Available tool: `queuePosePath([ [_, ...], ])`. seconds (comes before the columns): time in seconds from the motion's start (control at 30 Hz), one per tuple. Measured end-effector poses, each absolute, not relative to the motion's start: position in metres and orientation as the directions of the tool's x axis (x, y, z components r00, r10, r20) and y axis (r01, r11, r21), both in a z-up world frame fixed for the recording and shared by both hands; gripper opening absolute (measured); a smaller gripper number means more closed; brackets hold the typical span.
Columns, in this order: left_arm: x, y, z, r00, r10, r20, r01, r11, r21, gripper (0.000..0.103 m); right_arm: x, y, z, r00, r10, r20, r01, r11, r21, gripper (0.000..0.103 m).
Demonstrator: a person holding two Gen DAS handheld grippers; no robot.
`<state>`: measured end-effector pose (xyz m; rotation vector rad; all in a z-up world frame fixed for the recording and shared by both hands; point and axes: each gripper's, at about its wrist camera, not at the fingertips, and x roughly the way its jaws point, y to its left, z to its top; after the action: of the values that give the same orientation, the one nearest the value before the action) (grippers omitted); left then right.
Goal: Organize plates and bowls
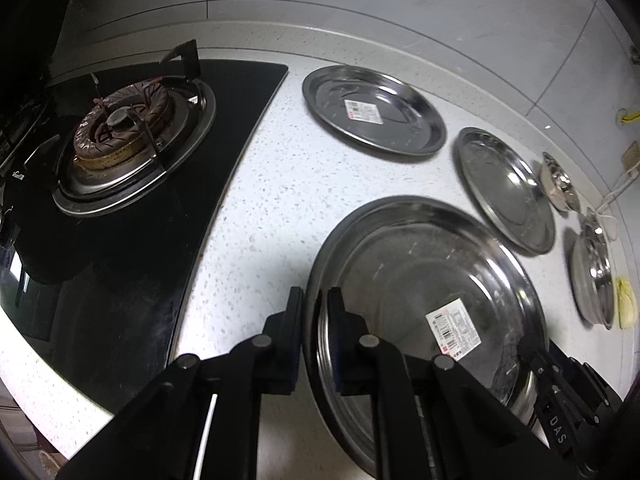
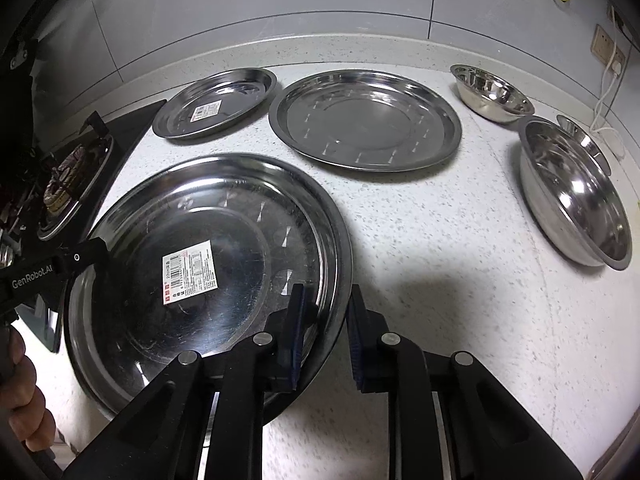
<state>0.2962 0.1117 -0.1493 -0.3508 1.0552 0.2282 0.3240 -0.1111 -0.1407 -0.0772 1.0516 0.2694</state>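
Steel plate with a barcode label (image 2: 208, 264), the largest on the speckled tabletop (image 2: 440, 280), lies at the front edge beside the gas hob (image 1: 132, 152). Both claws straddle its rim from opposite sides: the left claw (image 1: 316, 336) narrow about the left rim, the right claw (image 2: 324, 320) half open about the right rim, probably for a level two-handed lift. Behind lie a smaller labelled plate (image 2: 216, 102) and a wide plate (image 2: 364, 118); steel bowls (image 2: 576, 188) sit toward the right edge.
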Motion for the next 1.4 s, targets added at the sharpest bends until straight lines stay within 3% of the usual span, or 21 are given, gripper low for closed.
queuePosePath([
  [0.7, 0.218, 0.073, -0.101, 0.525, 0.0, -0.851, -0.299, 0.937, -0.184, 0.011, 0.254, -0.165, -0.086, 0.52, 0.271, -0.81, -0.3, 0.946, 0.124, 0.017],
  [1.4, 0.181, 0.043, -0.084, 0.51, 0.041, -0.859, -0.338, 0.928, -0.157, 0.011, 0.221, -0.198, -0.077, 0.506, 0.326, -0.799, -0.339, 0.927, 0.163, 0.017],
])
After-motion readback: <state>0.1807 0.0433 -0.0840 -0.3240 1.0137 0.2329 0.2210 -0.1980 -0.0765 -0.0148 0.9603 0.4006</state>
